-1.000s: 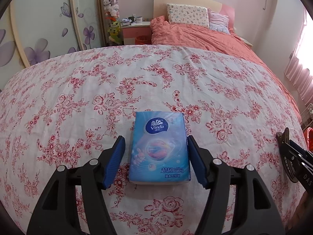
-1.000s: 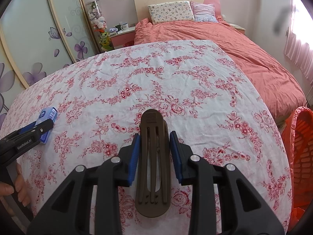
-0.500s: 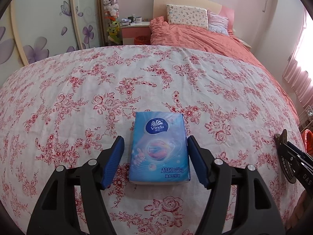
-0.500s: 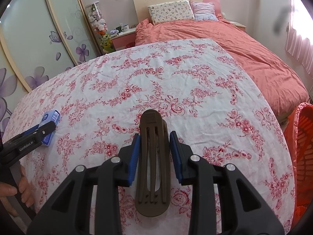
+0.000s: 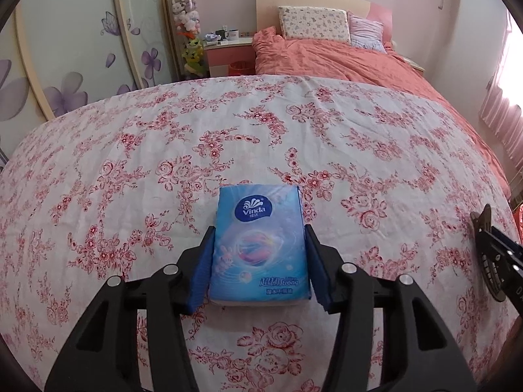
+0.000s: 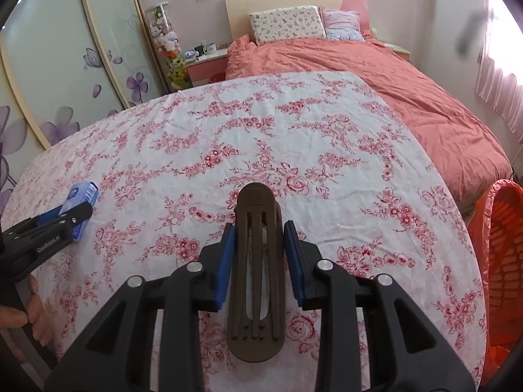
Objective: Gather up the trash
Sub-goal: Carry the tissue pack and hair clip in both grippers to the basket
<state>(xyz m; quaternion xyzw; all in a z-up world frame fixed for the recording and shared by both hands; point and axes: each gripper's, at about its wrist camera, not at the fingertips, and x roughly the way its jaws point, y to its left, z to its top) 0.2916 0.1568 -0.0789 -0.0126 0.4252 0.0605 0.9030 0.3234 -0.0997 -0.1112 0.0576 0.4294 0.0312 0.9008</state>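
A blue Vinda tissue pack (image 5: 260,245) lies flat on the floral-sheeted surface (image 5: 163,150). My left gripper (image 5: 260,251) straddles it, its jaws closing, and both blue pads (image 5: 203,261) meet the pack's long sides. In the right wrist view the same pack (image 6: 83,192) shows at the far left in the left gripper (image 6: 70,217). My right gripper (image 6: 258,254) is shut on a brown slotted hair clip (image 6: 256,261), which lies lengthwise between the pads. The clip's tip (image 5: 483,217) and the right gripper (image 5: 498,256) show at the left wrist view's right edge.
An orange mesh basket (image 6: 500,245) stands off the sheet's right edge. A bed with a salmon duvet (image 6: 376,75) and pillows lies beyond, with a pink nightstand (image 5: 228,55) and flowered wardrobe doors (image 5: 81,65) at the left. A person's hand (image 6: 19,313) holds the left gripper.
The left gripper's jaws have closed inward until the pads reach the tissue pack's sides. The right gripper still holds the brown clip in the same place.
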